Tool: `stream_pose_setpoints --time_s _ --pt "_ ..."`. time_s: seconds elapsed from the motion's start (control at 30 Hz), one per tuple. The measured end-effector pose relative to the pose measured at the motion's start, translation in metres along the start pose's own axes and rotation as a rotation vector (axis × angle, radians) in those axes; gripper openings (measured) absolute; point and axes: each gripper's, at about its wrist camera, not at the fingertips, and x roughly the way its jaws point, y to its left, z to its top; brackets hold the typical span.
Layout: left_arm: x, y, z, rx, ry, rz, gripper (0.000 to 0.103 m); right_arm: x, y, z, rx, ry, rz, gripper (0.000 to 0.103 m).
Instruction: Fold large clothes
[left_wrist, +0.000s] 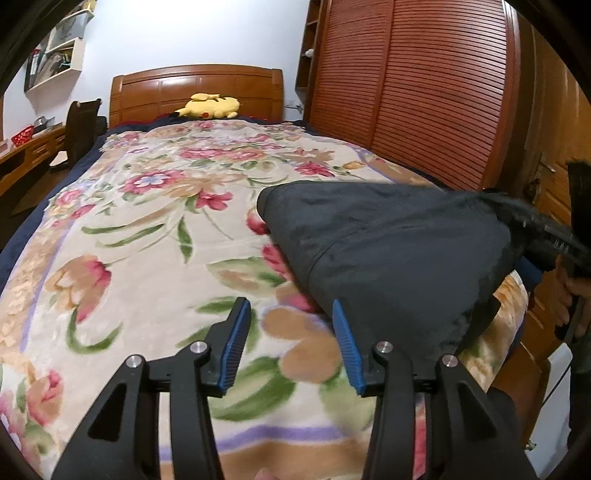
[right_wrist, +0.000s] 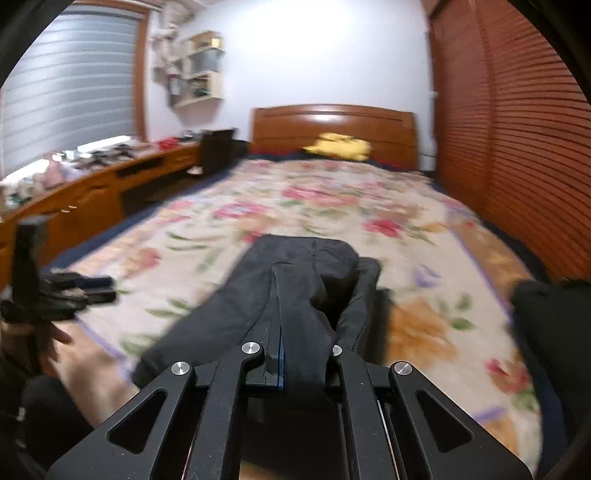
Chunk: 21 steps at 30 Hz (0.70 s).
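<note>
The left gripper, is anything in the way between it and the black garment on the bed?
Nothing visible. The left gripper is open over bare floral blanket, and the black garment lies just beyond its right finger. The right gripper is shut on the garment's other end.

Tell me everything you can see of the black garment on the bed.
The black garment is large, dark and matte, seemingly of soft, thick fabric, with a stitched seam across it. It lies bunched and partly folded on the floral blanket, toward the bed's near right part. One end is lifted off the blanket: the right gripper has its jaws shut on a fold of it. The left gripper stands open beside its near edge, apparently without gripping it. What garment it is cannot be told.
</note>
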Motion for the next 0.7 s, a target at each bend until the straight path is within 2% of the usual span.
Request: stream_pose_setpoints --time_s 0.1,0.17,0.27,0.47,0.7 --pt "0.007 -0.008 0.002 0.014 0.006 -0.008 0.046 0.002 -0.023 -0.026 0.041 0.071 -0.06 0.003" --pt "0.013 -0.013 0.004 0.022 0.011 -0.009 0.047 0.013 -0.031 -0.045 0.047 0.138 -0.059 0.003" --pt "0.023 -0.02 0.012 0.034 0.02 -0.008 0.048 0.024 -0.028 -0.063 0.042 0.187 -0.051 0.003" --pt "0.036 -0.034 0.022 0.061 0.03 -0.005 0.05 0.022 -0.024 -0.074 0.039 0.177 -0.055 0.009" --pt "0.054 -0.044 0.033 0.096 0.038 -0.004 0.051 0.015 -0.032 -0.073 0.094 0.175 -0.041 0.024"
